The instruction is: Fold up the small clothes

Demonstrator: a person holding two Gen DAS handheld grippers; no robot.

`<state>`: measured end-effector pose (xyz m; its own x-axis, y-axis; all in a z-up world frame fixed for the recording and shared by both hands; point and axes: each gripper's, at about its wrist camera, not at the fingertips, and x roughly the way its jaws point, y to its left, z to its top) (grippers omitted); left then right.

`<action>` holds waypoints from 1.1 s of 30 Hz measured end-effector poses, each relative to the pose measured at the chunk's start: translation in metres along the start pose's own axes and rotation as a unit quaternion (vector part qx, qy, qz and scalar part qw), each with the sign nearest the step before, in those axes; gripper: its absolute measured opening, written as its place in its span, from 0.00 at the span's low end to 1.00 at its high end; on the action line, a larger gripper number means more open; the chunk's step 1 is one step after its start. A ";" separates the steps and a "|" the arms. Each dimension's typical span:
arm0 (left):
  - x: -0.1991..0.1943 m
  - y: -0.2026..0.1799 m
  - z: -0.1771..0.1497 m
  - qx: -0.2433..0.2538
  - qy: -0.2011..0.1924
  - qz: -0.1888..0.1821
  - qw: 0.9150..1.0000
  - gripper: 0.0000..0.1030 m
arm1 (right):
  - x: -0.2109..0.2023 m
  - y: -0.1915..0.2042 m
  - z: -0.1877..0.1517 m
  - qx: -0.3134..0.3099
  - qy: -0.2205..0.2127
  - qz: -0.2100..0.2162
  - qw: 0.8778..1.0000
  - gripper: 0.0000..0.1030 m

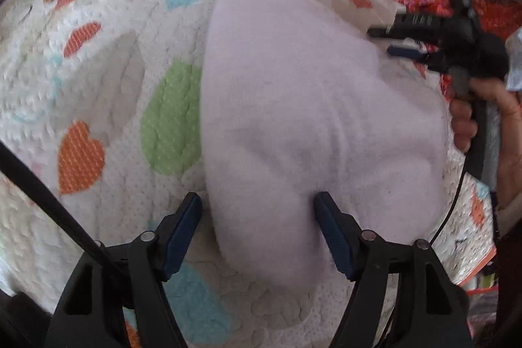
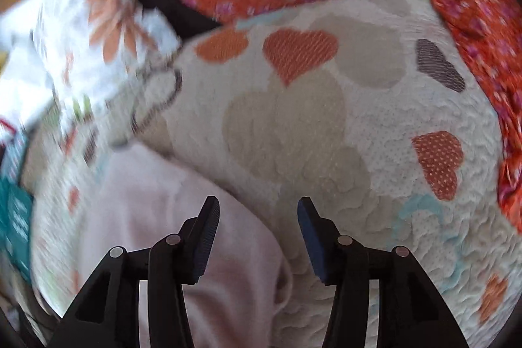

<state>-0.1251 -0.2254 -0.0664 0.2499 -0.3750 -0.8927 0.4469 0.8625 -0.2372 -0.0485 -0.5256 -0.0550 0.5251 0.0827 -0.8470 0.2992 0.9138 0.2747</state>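
While our left gripper [image 1: 257,211] hovers with fingers wide, one on each side of the pink cloth's [image 1: 310,106] near edge on the quilt [image 1: 107,80], closing now could pinch quilt along with cloth. From the right wrist, our right gripper [image 2: 258,214] is also wide, holding nothing, the cloth under its left finger only; a grab from here may miss the edge or drag the fold crooked.
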 end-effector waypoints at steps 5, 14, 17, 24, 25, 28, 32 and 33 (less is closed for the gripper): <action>0.001 0.005 -0.002 0.012 -0.002 -0.007 1.000 0.76 | 0.015 0.020 -0.007 -0.089 0.051 0.024 0.994 0.05; 0.002 0.002 -0.003 0.013 -0.001 -0.004 1.000 0.78 | 0.017 0.032 0.026 -0.111 -0.005 -0.078 0.991 0.04; 0.002 0.002 -0.005 0.009 0.000 -0.005 1.000 0.79 | -0.005 0.037 0.024 -0.113 -0.038 -0.098 0.988 0.06; -0.022 0.022 -0.016 -0.026 -0.006 -0.033 0.999 0.79 | -0.080 0.029 -0.045 -0.061 -0.025 0.006 0.998 0.36; -0.027 0.026 -0.020 -0.030 -0.009 -0.034 0.999 0.79 | -0.087 0.027 -0.061 -0.054 -0.025 0.024 0.998 0.36; -0.039 0.037 -0.031 -0.046 -0.008 -0.033 0.998 0.79 | -0.089 0.024 -0.101 -0.045 -0.017 0.043 0.998 0.37; -0.054 0.048 -0.045 -0.067 -0.012 -0.031 0.997 0.79 | -0.068 0.020 -0.136 -0.025 0.008 0.055 0.998 0.08; -0.060 0.052 -0.050 -0.071 -0.013 -0.028 0.997 0.79 | -0.069 0.018 -0.143 -0.007 0.015 0.084 0.996 0.08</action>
<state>-0.1599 -0.1414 -0.0443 0.2505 -0.4305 -0.8671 0.3355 0.8788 -0.3394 -0.1934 -0.4585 -0.0565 0.5418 0.2465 -0.8035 0.1975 0.8919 0.4068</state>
